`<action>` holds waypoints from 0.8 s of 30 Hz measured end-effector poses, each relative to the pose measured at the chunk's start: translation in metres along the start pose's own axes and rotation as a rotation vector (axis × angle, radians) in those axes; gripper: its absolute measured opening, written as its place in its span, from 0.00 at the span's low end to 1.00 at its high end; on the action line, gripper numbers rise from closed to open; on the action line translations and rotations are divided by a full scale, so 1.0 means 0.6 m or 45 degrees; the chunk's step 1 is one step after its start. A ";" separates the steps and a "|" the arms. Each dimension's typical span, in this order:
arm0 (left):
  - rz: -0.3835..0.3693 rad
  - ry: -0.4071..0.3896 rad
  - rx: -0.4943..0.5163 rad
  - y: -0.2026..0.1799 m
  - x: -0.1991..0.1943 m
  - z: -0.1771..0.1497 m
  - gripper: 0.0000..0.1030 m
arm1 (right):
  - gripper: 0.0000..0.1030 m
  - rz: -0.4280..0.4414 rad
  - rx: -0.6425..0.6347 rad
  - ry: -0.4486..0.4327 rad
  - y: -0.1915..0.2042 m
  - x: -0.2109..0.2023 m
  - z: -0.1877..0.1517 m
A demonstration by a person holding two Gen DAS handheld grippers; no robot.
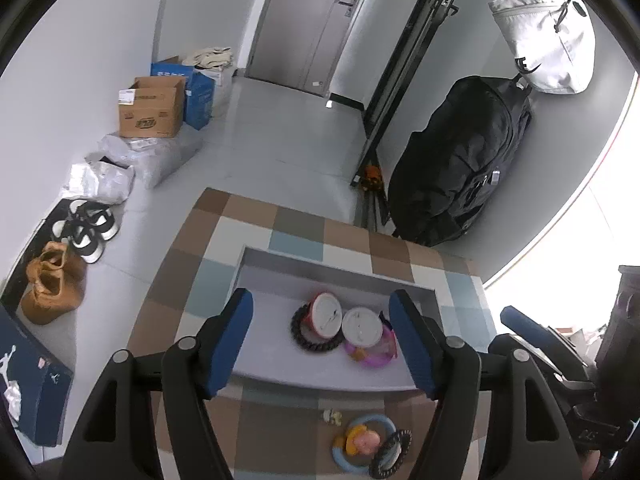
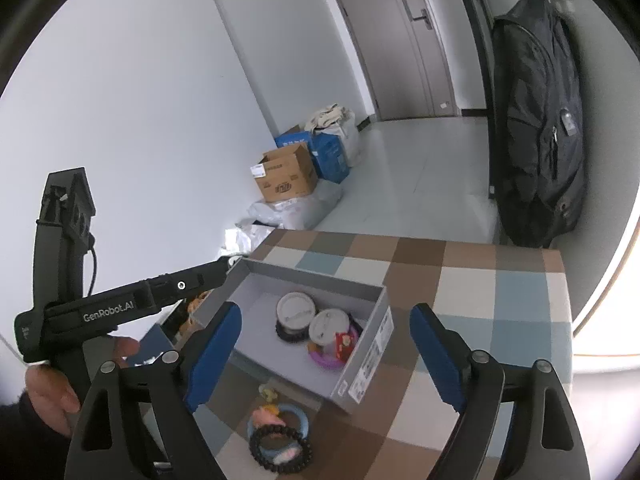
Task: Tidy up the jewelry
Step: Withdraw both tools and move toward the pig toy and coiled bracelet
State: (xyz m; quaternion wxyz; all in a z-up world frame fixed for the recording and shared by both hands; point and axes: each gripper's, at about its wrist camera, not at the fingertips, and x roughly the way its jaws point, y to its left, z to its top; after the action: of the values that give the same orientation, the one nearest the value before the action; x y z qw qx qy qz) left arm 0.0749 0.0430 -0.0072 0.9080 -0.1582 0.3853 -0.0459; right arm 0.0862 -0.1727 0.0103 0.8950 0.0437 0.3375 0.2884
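Note:
A grey open box [image 1: 280, 372] [image 2: 362, 376] stands on the checkered tabletop. Inside lie two round white-lidded tins [image 1: 326, 314] [image 2: 296, 310], a black bead bracelet [image 1: 310, 342] and a pink ring [image 1: 374, 358] [image 2: 324, 358]. In front of the box lie a light-blue ring with a pink charm [image 1: 366, 442] [image 2: 294, 416], a black bead bracelet [image 1: 390, 454] [image 2: 278, 446] and a small yellowish trinket [image 1: 332, 416] [image 2: 267, 392]. My left gripper [image 1: 324, 344] is open and empty above the box. My right gripper [image 2: 326, 358] is open and empty above the box's near corner.
The checkered table [image 1: 264, 216] [image 2: 500, 292] has its far edge toward a grey floor. Cardboard boxes [image 1: 152, 110] [image 2: 286, 178], shoes [image 1: 86, 228] and bags line the left wall. A black backpack [image 1: 460, 160] [image 2: 536, 128] hangs at the right. The left gripper's body [image 2: 116, 308] shows at the left.

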 end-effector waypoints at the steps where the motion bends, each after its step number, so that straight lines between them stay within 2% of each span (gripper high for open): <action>1: 0.011 -0.004 -0.003 0.000 -0.004 -0.004 0.73 | 0.85 -0.005 -0.006 -0.002 0.002 -0.004 -0.004; 8: 0.082 -0.072 0.039 -0.011 -0.036 -0.028 0.75 | 0.90 -0.023 -0.023 -0.006 0.010 -0.027 -0.025; 11: 0.119 -0.105 0.055 -0.014 -0.048 -0.035 0.82 | 0.91 -0.030 -0.018 -0.010 0.012 -0.038 -0.034; 13: 0.131 -0.121 0.055 -0.013 -0.054 -0.039 0.83 | 0.93 -0.041 -0.008 -0.015 0.013 -0.047 -0.041; 20: 0.131 -0.116 0.057 -0.010 -0.065 -0.064 0.83 | 1.00 -0.072 0.006 -0.026 0.018 -0.068 -0.060; 24: 0.137 -0.096 0.044 -0.005 -0.071 -0.078 0.83 | 1.00 -0.094 0.002 -0.010 0.021 -0.073 -0.073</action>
State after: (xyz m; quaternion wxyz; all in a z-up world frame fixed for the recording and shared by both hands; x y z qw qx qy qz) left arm 0.0118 0.0371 -0.0073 0.9256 -0.1232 0.3579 0.0024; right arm 0.0259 -0.1909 0.0054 0.9063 0.0328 0.3356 0.2548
